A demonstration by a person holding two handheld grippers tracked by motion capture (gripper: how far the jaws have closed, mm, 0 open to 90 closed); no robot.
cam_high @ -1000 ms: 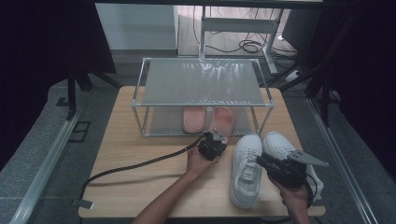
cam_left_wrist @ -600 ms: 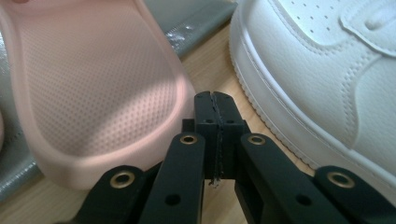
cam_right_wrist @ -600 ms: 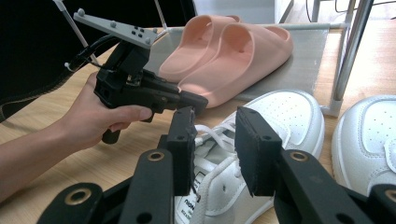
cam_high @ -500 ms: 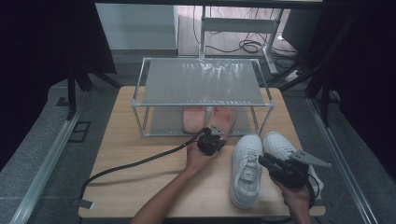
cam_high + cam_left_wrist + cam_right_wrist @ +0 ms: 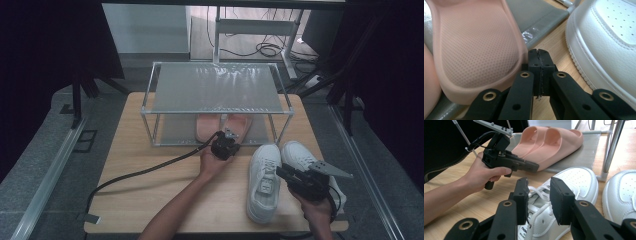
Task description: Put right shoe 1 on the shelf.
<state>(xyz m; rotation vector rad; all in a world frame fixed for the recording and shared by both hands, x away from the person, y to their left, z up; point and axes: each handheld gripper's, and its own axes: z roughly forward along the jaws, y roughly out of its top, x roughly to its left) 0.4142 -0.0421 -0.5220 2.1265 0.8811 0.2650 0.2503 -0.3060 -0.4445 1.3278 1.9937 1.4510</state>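
Both soft pink foam slippers [image 5: 222, 126] already lie on the lower shelf of the clear-topped metal shoe rack [image 5: 215, 87] — the left tool [image 5: 539, 58], clamped empty, nudges one heel — while the white leather sneakers [image 5: 265, 177] wait on the bench just before the rack, the right tool [image 5: 538, 195] gaping above one.

Both black grippers, left gripper [image 5: 228, 138] and right gripper [image 5: 280, 172], have brass-ringed screw holes, thick black cables, bare forearms behind.
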